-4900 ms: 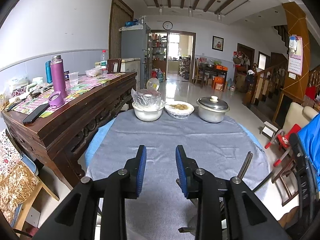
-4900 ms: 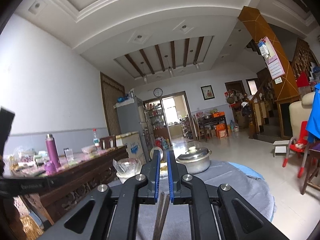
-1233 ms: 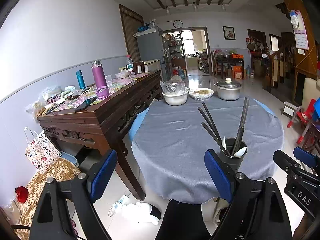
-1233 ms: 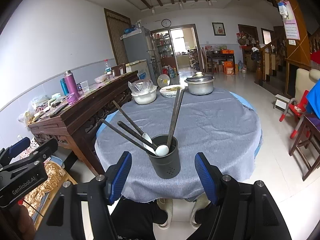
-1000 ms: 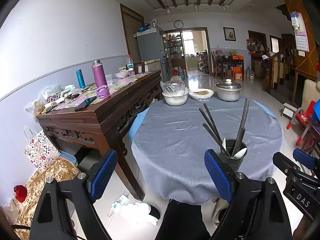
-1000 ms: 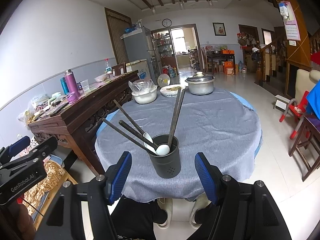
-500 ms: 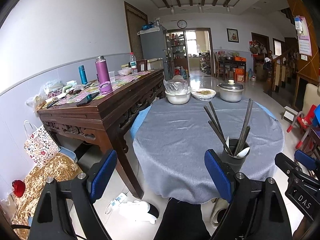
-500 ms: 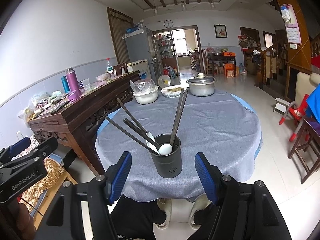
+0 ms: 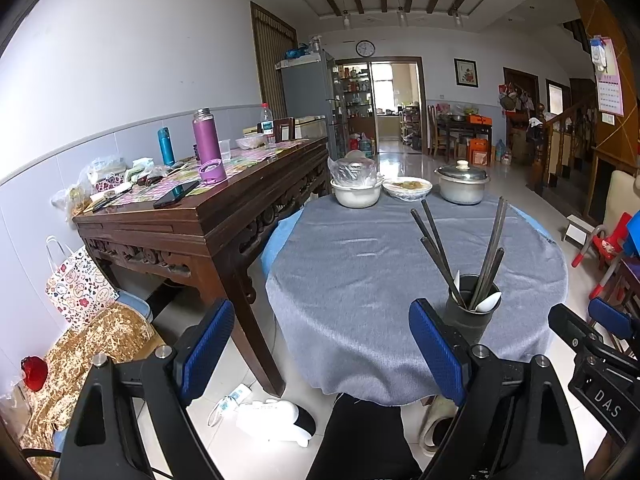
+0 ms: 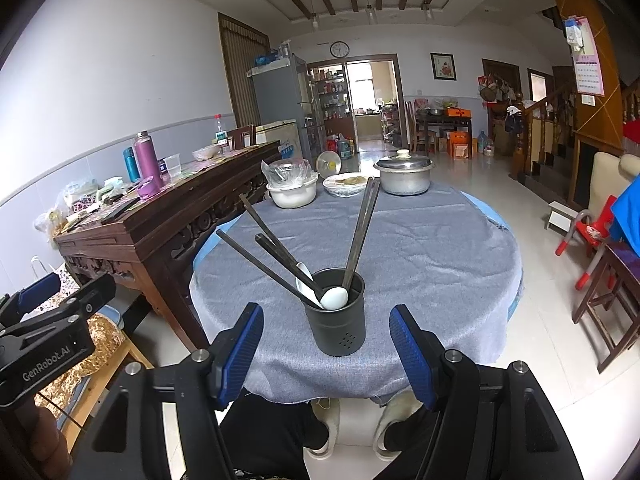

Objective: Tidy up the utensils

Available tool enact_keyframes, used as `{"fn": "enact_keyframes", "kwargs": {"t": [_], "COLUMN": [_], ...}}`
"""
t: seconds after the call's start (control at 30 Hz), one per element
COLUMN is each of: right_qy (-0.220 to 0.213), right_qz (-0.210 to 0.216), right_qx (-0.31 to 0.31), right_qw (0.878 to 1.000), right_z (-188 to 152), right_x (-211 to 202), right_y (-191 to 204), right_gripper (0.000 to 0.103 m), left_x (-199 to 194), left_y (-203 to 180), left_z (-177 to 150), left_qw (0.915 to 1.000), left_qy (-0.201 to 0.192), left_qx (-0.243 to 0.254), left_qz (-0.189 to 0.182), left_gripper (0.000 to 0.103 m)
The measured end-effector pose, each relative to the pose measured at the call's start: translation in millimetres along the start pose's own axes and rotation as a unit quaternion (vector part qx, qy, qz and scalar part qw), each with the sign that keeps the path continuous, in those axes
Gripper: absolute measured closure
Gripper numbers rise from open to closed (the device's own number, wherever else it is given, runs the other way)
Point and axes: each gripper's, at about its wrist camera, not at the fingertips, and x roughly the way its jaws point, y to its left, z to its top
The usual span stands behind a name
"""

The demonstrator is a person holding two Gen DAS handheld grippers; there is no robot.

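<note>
Right wrist view: our right gripper [image 10: 326,344], wide and empty, faces the upright dark metal utensil cup [image 10: 336,312] holding chopsticks; our left gripper [image 9: 320,344], equally wide, sits farther left.

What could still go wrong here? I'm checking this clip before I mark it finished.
1. The dark cylindrical metal utensil holder stands near the grey tablecloth's front edge; a bump from either open claw, left or right, might tip it off.
2. The long dark chopsticks lean far outward, so they could lever the holder over or catch a passing claw.
</note>
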Motion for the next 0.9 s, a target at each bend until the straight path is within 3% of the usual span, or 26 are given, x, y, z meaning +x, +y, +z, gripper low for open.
{"fn": "enact_keyframes", "kwargs": {"t": [0.9], "right_qy": [-0.002], "right_qz": [-0.008], "right_qx": [-0.014], "right_qw": [1.000], "right_z": [-3.2], "right_x": [0.9], "right_y": [5.4], "right_gripper": [0.034], "left_x": [3.2], "left_y": [15.2], "left_z": [-6.1], "left_qw": [0.9999], "left_qy": [0.002], "left_qx": [-0.013], "left_qz": [-0.009], "left_gripper": [0.014]}}
